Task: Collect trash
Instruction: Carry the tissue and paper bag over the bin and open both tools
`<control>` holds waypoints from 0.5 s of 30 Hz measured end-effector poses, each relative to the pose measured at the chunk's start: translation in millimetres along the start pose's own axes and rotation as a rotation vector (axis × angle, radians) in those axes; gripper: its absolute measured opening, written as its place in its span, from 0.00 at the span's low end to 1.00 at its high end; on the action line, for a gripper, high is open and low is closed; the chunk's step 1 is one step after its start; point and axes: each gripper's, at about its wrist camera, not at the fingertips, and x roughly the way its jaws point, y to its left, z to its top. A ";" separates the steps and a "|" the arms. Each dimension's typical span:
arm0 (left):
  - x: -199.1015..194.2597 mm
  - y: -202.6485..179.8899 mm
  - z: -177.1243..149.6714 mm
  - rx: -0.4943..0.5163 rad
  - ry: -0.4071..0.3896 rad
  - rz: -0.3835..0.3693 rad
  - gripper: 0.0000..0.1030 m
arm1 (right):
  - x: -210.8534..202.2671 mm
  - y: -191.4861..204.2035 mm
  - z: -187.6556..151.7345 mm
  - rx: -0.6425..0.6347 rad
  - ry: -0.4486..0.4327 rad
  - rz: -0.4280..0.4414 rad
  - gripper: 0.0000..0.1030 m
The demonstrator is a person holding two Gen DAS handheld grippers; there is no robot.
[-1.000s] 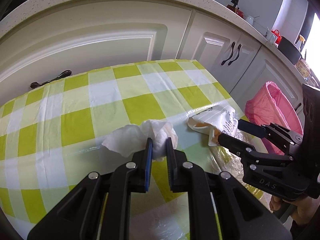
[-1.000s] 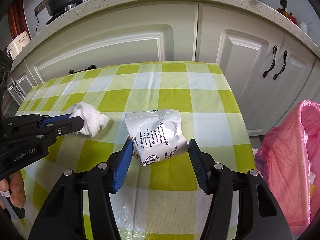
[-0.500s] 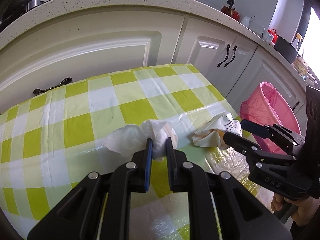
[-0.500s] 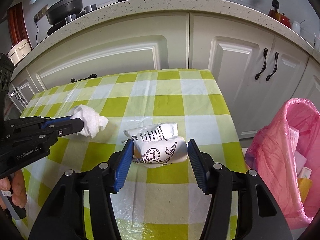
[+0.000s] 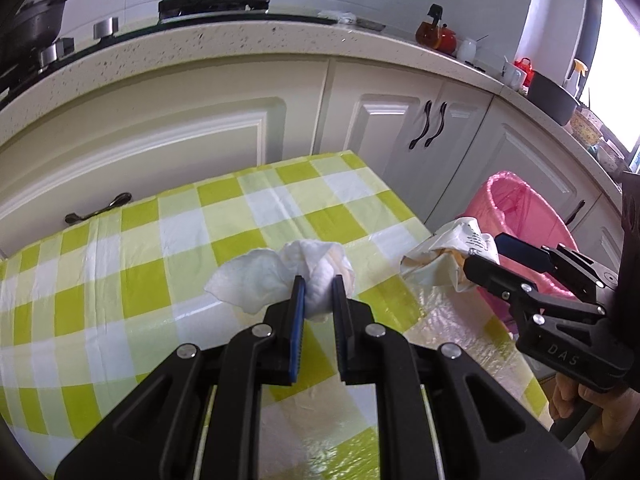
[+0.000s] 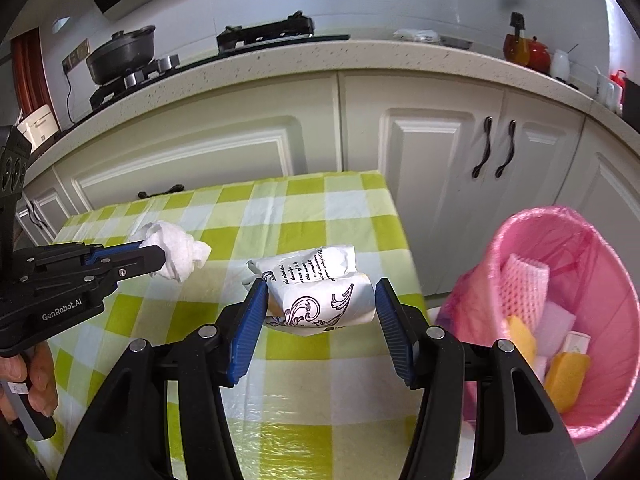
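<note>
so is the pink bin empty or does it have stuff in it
Not empty. The right wrist view looks down into the bin: pink foam netting and yellow pieces lie inside, well below the rim.

Counted items — two grippers: the left gripper [image 5: 318, 280], its fingers pinching one crumpled white tissue [image 5: 280, 274], and the right gripper [image 6: 320, 300], its fingers clamped around one printed paper wrapper [image 6: 316, 292]. One checked table [image 6: 320, 216]. One pink-lined trash bin [image 6: 600, 240], its contents only partly visible — one pink foam net [image 6: 524, 280] and two orange-yellow pieces [image 6: 564, 380]. On the counter, one dark pot [image 6: 120, 52] and one red kettle [image 6: 536, 52].
</note>
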 end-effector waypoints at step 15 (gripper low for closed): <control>-24.1 -88.2 44.4 0.097 -0.090 -0.068 0.13 | -68.4 -93.9 13.3 0.078 -0.102 -0.113 0.51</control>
